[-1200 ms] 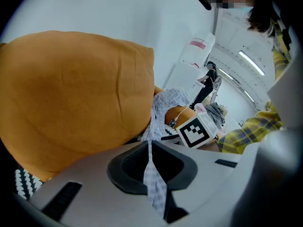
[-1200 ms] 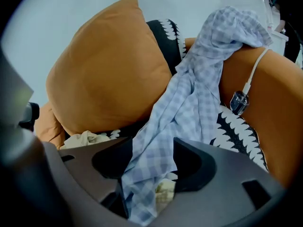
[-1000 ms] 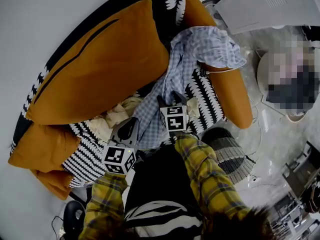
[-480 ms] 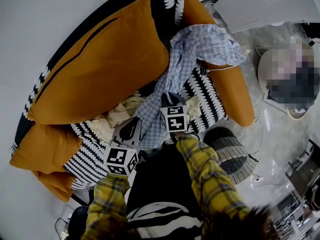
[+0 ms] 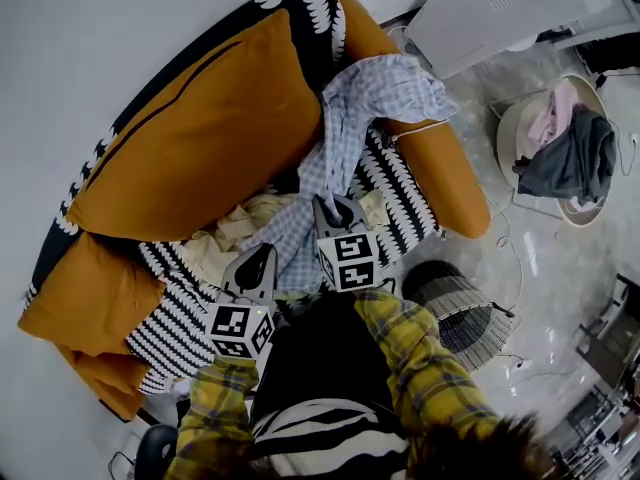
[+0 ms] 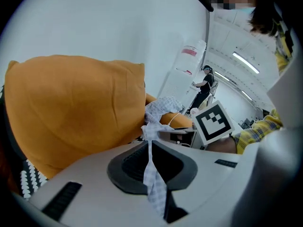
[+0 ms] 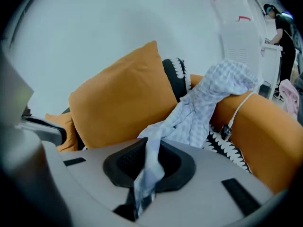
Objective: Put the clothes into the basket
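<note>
A blue-checked shirt (image 5: 385, 93) hangs over the orange sofa's right armrest (image 5: 450, 183) and runs down to both grippers. My left gripper (image 5: 262, 255) is shut on a thin fold of it, which shows between the pads in the left gripper view (image 6: 150, 145). My right gripper (image 5: 335, 208) has just been closing and now pinches a thicker bunch of the same shirt (image 7: 208, 98) in its jaws (image 7: 147, 148). A dark woven basket (image 5: 470, 318) stands on the floor by the sofa's front right corner, below and right of my right arm.
A big orange cushion (image 5: 200, 138) leans on the sofa back. Cream cloth (image 5: 235, 230) lies on the striped seat. A round tub (image 5: 505, 128) with pink and grey clothes stands at far right, a white cabinet (image 5: 500, 8) behind it. A cable (image 5: 515, 258) lies on the floor.
My right gripper has shut on the checked shirt and risen with it. The left gripper has also lifted a little, and the shirt is drawn taut up off the seat.
</note>
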Available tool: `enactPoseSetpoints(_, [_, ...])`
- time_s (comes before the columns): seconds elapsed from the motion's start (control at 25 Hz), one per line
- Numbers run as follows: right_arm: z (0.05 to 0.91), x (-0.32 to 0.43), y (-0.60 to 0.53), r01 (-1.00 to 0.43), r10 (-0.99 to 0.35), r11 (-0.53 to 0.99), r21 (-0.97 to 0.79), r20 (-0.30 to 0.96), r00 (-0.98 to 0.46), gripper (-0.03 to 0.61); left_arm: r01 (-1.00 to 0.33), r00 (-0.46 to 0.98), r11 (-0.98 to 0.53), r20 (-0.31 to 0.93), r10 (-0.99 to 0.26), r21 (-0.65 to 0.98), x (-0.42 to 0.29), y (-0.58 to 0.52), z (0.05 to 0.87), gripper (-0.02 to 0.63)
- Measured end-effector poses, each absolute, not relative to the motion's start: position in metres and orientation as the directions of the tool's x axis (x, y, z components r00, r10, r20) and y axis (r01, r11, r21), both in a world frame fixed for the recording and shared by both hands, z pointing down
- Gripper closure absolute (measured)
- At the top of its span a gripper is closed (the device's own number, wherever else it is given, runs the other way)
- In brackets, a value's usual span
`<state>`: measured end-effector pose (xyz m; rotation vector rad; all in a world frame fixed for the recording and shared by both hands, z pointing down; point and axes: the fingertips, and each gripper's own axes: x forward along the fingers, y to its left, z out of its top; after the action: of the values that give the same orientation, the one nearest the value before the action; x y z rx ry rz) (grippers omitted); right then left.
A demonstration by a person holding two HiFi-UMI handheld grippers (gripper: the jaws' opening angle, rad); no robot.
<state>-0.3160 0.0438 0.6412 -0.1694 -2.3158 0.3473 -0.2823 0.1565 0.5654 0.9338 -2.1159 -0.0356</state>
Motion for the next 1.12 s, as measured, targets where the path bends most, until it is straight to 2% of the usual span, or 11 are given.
enactPoseSetpoints(0.24, [0.557, -0.297, 0.056, 0.084, 0.257, 0.948, -0.307, 0.583, -0.771, 0.520, -0.625, -0.435, 0.718, 0.626, -0.647, 0.307, -0.271, 0.161, 0.525, 0.578])
enactPoseSetpoints(0.52, [0.471, -0.282, 0.060, 0.099, 0.237, 0.947, -0.305, 0.456, -0.858, 0.520, -0.641, -0.466, 0.704, 0.574, -0.673, 0.305, -0.269, 0.174, 0.489, 0.578])
enactPoseSetpoints(0.88, [0.389, -0.257, 0.056, 0.077, 0.165, 0.964, -0.256, 0.346, -0.923, 0.520, -0.651, -0.479, 0.664, 0.479, -0.736, 0.368, -0.257, 0.175, 0.421, 0.578])
enactPoseSetpoints(1.12, [0.333, -0.234, 0.046, 0.043, 0.094, 0.976, -0.213, 0.236, -0.967, 0.520, -0.713, -0.467, 0.605, 0.404, -0.787, 0.354, -0.244, 0.170, 0.373, 0.578])
